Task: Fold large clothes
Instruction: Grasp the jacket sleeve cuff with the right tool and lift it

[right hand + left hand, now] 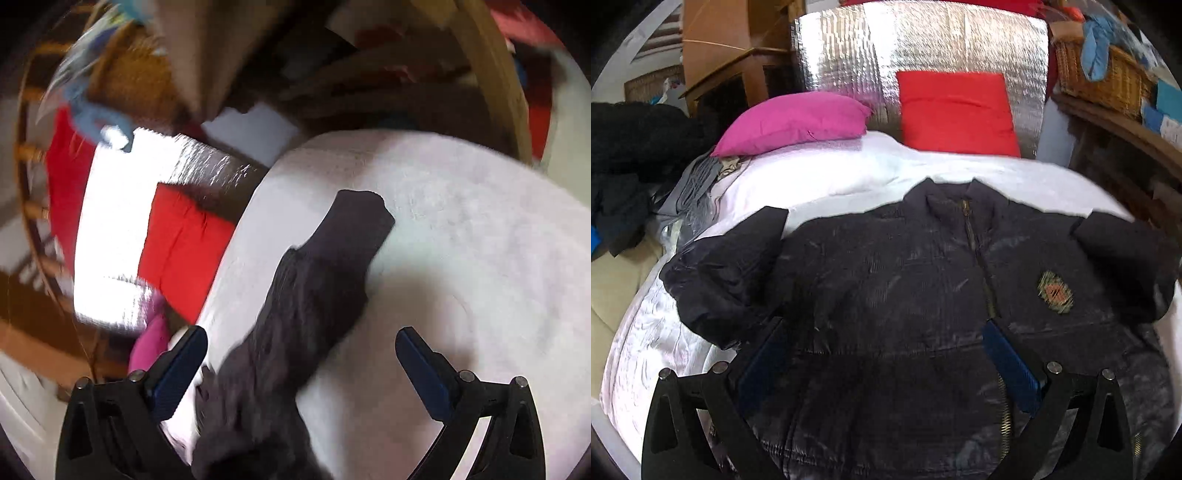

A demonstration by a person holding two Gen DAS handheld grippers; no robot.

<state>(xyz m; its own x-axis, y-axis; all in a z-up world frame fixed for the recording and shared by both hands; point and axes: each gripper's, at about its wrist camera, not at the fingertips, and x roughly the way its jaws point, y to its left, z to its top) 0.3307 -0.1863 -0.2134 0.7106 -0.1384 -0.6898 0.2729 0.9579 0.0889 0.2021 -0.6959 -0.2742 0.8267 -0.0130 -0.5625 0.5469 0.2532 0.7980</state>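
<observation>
A dark navy zip jacket (pixel 886 280) with a small chest badge (pixel 1055 292) lies face up on the white bedcover (pixel 849 173), sleeves spread to both sides. My left gripper (pixel 886 332) is open and hovers over the jacket's lower front; its blue pads (pixel 1012 362) stand wide apart. In the right wrist view, one dark sleeve (pixel 317 288) of the jacket stretches out over the white bedcover (pixel 461 258). My right gripper (pixel 301 343) is open above that sleeve, with nothing between its pads. This view is motion-blurred.
A pink pillow (pixel 794 122) and a red pillow (pixel 956 110) lean at the head of the bed against a silver foil panel (pixel 923 44). A wicker basket (pixel 1104 74) sits on a shelf at right. Dark clothes (pixel 631 155) pile up at left.
</observation>
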